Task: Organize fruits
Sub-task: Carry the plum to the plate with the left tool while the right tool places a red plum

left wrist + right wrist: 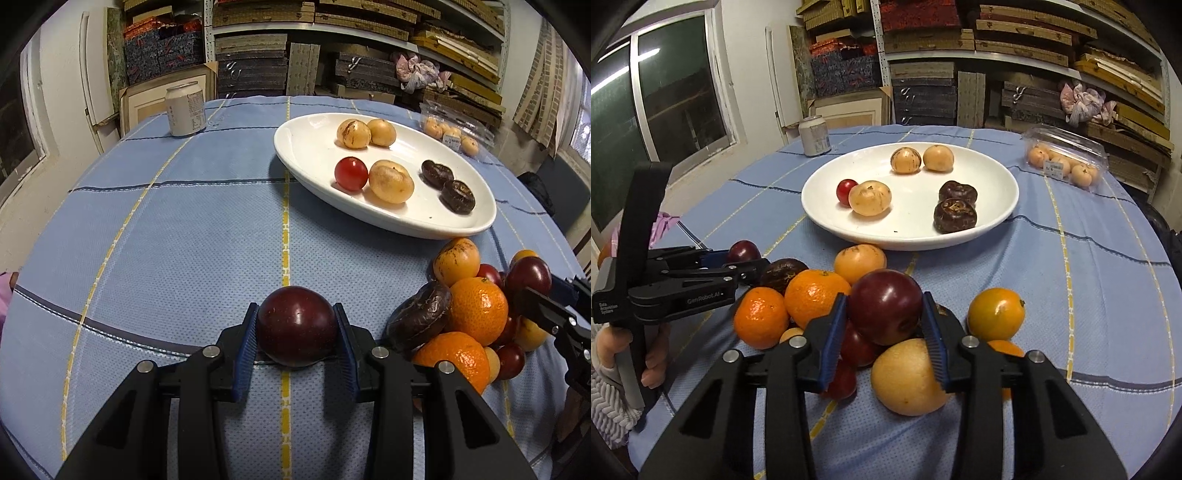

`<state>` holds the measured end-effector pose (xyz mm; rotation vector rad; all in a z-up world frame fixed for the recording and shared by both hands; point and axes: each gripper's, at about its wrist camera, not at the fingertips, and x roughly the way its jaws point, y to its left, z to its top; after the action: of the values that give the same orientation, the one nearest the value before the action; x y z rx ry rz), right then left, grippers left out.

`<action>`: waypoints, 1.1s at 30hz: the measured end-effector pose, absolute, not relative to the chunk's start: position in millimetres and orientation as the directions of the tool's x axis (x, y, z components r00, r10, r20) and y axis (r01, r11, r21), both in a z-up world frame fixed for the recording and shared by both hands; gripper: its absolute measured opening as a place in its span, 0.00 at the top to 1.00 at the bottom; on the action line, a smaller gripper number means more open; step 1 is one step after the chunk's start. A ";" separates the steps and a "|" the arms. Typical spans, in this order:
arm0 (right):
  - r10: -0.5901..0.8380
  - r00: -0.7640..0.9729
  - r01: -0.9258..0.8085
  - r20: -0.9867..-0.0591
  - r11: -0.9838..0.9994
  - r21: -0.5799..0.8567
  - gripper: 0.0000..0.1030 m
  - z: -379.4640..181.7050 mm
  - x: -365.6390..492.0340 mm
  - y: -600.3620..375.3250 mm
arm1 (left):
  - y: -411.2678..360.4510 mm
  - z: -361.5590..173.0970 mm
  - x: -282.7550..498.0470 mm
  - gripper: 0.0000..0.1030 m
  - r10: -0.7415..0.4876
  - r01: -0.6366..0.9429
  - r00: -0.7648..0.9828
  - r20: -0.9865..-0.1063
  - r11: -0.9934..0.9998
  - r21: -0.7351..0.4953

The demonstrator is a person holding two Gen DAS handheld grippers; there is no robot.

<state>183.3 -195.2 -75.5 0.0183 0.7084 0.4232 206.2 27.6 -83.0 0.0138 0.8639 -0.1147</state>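
Blue checked tablecloth (184,229): one dark plum (297,325) is clamped by left gripper (297,350), another plum (884,304) gripped by right gripper (884,343) atop fruit pile (812,299).

1. tablecloth (184,229): light blue, checked with dark blue and yellow-and-white lines.
2. plate (827,218): plain white.
3. fruits on the plate: one red (351,173), three tan-yellow with brown flecks (390,181), two dark brown (458,196).
4. plums (884,304): deep maroon, glossy.
5. mandarins (816,297): bright orange.
6. can (185,109): silver-white with grey print.
7. gripper pads (246,354): blue on black arms.
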 end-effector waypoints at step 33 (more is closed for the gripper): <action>0.398 0.537 -0.310 -0.744 0.913 0.265 0.45 -53.4 366.4 -183.9 | -6.9 -46.4 365.6 0.41 -0.090 0.105 0.652 -0.753 0.994 -0.027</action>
<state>366.4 -183.9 -53.4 0.1056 0.9116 0.4225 365.6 -6.9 -46.4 0.0195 0.8536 -0.1108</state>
